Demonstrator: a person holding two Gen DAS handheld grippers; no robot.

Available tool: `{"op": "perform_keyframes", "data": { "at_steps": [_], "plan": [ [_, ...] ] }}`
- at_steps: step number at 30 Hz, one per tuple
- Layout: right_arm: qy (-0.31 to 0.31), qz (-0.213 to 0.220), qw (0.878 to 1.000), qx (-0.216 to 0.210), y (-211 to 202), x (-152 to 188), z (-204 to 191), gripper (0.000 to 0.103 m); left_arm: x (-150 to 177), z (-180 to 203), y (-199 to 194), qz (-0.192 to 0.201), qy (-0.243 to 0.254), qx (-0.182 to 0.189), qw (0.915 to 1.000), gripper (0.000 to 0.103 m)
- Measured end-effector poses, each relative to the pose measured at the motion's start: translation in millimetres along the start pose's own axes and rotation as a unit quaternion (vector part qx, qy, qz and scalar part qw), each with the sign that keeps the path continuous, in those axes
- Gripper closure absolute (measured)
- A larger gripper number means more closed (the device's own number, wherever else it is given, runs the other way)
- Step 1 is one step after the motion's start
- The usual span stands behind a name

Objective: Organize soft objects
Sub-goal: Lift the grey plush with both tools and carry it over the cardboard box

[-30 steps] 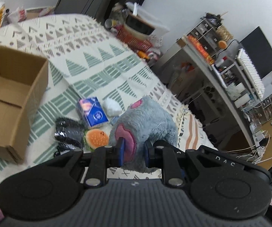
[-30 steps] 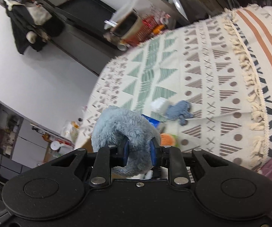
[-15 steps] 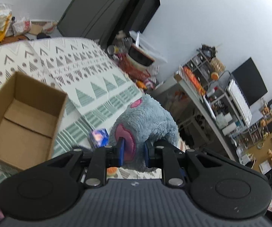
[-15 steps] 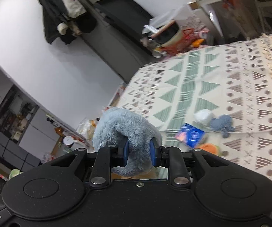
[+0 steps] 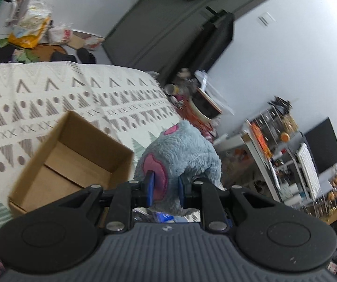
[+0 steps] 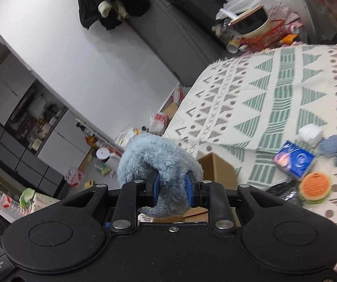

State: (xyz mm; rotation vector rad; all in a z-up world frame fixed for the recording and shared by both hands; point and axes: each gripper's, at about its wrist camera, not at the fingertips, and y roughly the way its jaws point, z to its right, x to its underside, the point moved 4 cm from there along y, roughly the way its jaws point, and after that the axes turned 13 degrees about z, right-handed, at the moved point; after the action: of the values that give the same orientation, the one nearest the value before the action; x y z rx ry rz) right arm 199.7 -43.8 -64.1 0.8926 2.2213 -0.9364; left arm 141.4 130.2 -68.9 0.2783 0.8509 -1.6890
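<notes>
Both tongs clamp one grey-blue plush toy and carry it in the air above a bed spread with a patterned blanket: the left tongs pinch a pink-lined flap of its fur, the right tongs squeeze a thick fold of plain fur. Two grips apparently keep the bulky, floppy toy from sagging. An open cardboard box sits just ahead and to the left of the left tongs, empty and seemingly the toy's destination. Right of the right tongs, on the blanket, wait a blue tissue pack, a burger-shaped plush, a small grey plush, a white wad and something black.
</notes>
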Motion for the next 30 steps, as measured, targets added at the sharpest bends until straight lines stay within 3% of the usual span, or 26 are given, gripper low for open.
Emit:
{"op": "perform_keyframes", "data": {
  "at_steps": [13,24,27,28,30],
  "plan": [
    [0.001,-0.044,0.999,0.019,59.7,32.6,-10.7,0.081,-16.6,-62.8,36.4,-0.014,-0.030,-0.046,0.9984,0.083],
    [0.000,-0.079,0.996,0.033,105.4,64.8,-7.5,0.080,-14.5,-109.9,61.7,-0.020,-0.066,-0.124,0.9899,0.083],
    [-0.005,-0.084,0.995,0.045,109.0,67.5,-3.8,0.070,-11.9,-119.2,67.7,-0.032,-0.083,-0.143,0.9857,0.077],
    [-0.007,-0.085,0.995,0.048,109.4,67.0,-3.2,0.063,-10.7,-121.1,69.9,-0.040,-0.085,-0.154,0.9837,0.076],
    [-0.015,-0.080,0.995,0.051,102.0,63.8,-1.4,0.049,-10.6,-118.7,70.1,-0.040,-0.073,-0.171,0.9818,0.060]
  ]
}}
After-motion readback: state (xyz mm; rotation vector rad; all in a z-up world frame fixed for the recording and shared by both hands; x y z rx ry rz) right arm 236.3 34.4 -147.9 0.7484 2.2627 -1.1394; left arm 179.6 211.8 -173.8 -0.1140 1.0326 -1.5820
